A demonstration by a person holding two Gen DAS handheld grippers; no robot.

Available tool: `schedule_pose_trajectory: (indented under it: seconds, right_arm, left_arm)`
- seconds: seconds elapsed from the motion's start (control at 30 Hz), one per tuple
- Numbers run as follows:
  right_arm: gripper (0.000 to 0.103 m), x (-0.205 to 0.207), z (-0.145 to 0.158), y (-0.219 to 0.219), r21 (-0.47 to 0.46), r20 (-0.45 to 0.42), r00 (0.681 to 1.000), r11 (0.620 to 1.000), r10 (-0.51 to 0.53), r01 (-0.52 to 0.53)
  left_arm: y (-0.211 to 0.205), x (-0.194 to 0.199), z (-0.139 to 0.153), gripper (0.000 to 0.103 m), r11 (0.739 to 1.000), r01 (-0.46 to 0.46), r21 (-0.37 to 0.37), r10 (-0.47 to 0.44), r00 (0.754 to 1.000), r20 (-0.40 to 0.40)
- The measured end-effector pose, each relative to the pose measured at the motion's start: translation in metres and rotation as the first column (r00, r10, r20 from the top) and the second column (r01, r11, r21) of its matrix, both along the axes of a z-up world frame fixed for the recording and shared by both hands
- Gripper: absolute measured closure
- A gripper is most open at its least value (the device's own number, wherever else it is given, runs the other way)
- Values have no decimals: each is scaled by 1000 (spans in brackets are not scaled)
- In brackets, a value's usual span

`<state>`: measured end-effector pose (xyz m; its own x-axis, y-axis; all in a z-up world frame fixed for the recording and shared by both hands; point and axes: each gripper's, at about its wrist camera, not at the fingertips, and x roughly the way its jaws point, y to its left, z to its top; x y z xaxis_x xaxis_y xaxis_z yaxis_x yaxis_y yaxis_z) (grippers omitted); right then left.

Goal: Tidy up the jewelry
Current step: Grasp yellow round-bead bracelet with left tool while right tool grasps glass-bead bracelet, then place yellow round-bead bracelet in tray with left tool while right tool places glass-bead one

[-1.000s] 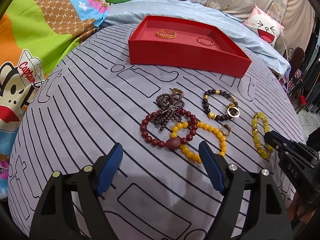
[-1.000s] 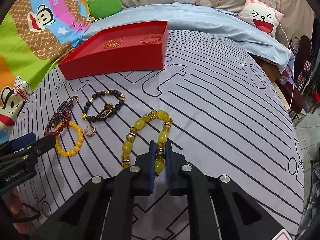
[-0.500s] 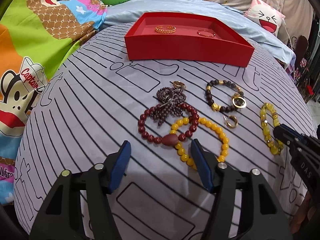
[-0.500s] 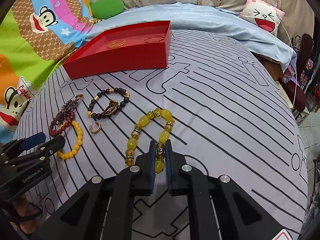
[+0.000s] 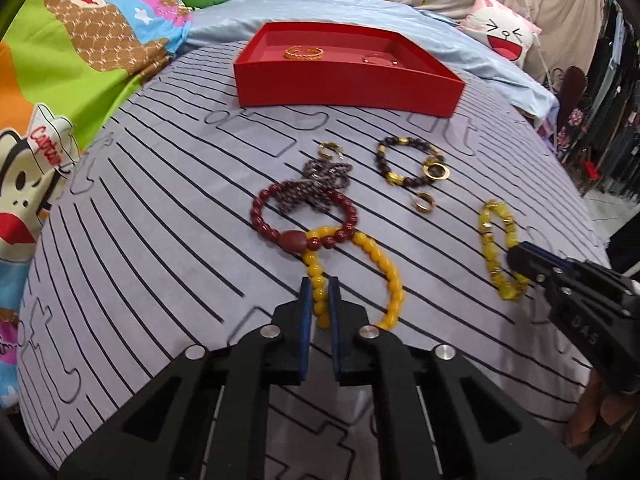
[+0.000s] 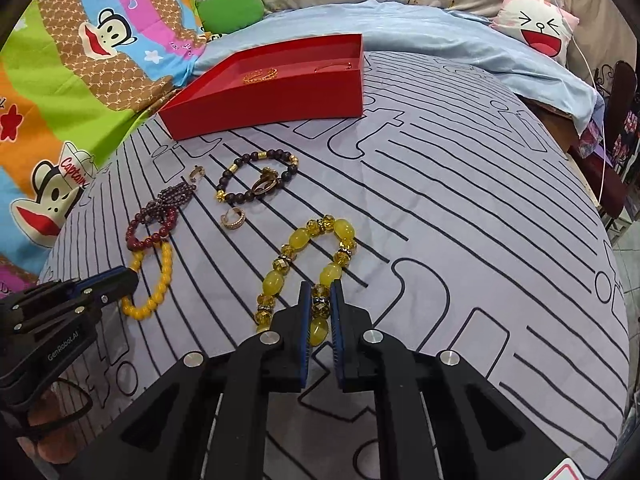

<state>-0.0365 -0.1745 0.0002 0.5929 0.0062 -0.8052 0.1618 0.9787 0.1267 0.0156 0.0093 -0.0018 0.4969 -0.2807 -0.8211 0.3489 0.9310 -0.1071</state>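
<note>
So the red tray (image 5: pixel 348 80) sat at 12 o'clock on the striped grey cloth (image 5: pixel 160 240), with a gold bangle (image 5: pixel 304 53) and a thinner ring-like piece I couldn't make out inside. Below it the loose stuff: a dark red bead bracelet (image 5: pixel 304 216) overlapping a tangled purplish bead strand (image 5: pixel 316 184), and a black-and-gold bracelet (image 5: pixel 408 164) at about 1 o'clock. The left gripper (image 5: pixel 319 304) had just closed, pinching the orange-yellow bead bracelet (image 5: pixel 384 272) at 6 o'clock. The right gripper (image 6: pixel 320 308) was clamped on the chunky yellow crystal bracelet (image 6: pixel 304 240), shiny oval beads with gold spacers.
</note>
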Motion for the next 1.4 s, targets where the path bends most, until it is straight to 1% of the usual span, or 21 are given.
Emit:
schedule_pose_trajectory:
  seconds: [0.1,0.23,0.47,0.8,1.0,1.1,1.2,1.27,1.4]
  right_arm:
    - [94,-4,6,-1,14,13,1000,1000,-4,4]
    - [94,-8,22,-1,10,54,999,1000,1,-1]
    - [94,-8,51,-3,9,117,993,1000,13,-14]
    - [94,2,91,-10,7,197,980,1000,19,-21]
    - [94,30,119,-15,-31,257,966,999,38,-31]
    - [94,52,135,-20,-32,288,957,999,44,-36]
    - [94,82,149,-24,-41,314,948,998,51,-41]
    - [94,102,155,-25,-51,323,945,998,57,-43]
    - [94,151,158,-32,-15,323,945,998,57,-55]
  left_arm:
    - [2,-6,6,96,1000,5,-23,-5,1000,-4]
    - [4,-12,19,96,999,13,-34,-12,1000,12]
    - [3,-17,52,96,997,36,-69,-33,998,46]
    - [-8,-2,95,96,992,92,-91,-82,991,106]
    - [-23,28,124,96,986,122,-113,-104,982,157]
    - [-32,54,137,96,982,132,-132,-109,980,168]
    - [-40,84,147,96,978,144,-154,-117,978,172]
    - [-46,104,153,96,977,146,-154,-117,976,183]
    - [-56,145,158,95,974,145,-172,-108,973,206]
